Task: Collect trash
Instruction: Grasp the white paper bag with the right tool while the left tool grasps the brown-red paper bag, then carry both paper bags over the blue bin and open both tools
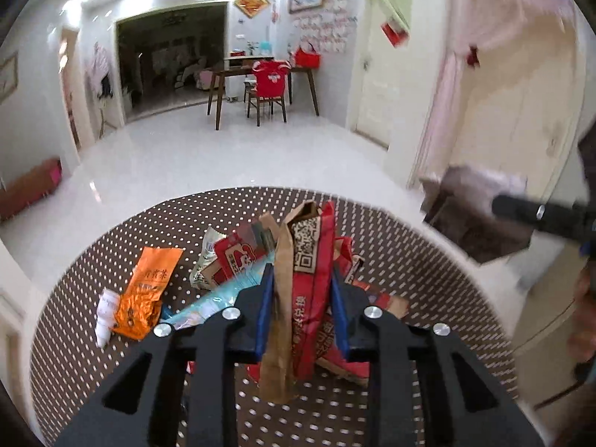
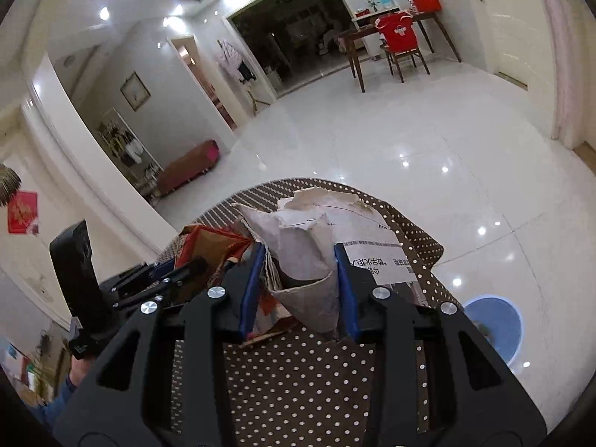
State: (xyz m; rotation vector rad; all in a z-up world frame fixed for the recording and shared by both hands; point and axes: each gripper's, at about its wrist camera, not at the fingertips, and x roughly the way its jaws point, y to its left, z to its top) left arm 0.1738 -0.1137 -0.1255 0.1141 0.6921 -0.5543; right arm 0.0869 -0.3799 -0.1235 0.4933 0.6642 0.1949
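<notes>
In the left wrist view my left gripper (image 1: pixel 302 305) is shut on a crumpled red and brown paper bag (image 1: pixel 303 279) with a QR code, standing over the brown polka-dot table (image 1: pixel 428 268). An orange tea packet (image 1: pixel 147 290), a small white wrapper (image 1: pixel 105 314), a light blue wrapper (image 1: pixel 208 298) and a red printed wrapper (image 1: pixel 231 257) lie to its left. My right gripper (image 2: pixel 298 290) is shut on a torn grey cardboard piece (image 2: pixel 305 260) with a white printed label (image 2: pixel 376 260), held above the polka-dot table (image 2: pixel 305 383). That cardboard piece (image 1: pixel 473 212) also shows blurred at the right in the left wrist view.
A light blue bin (image 2: pixel 495 327) stands on the white tiled floor right of the table. The left gripper's body (image 2: pixel 85 290) and a hand are at the left in the right wrist view. A wooden table and chair (image 1: pixel 266 89) stand far across the room.
</notes>
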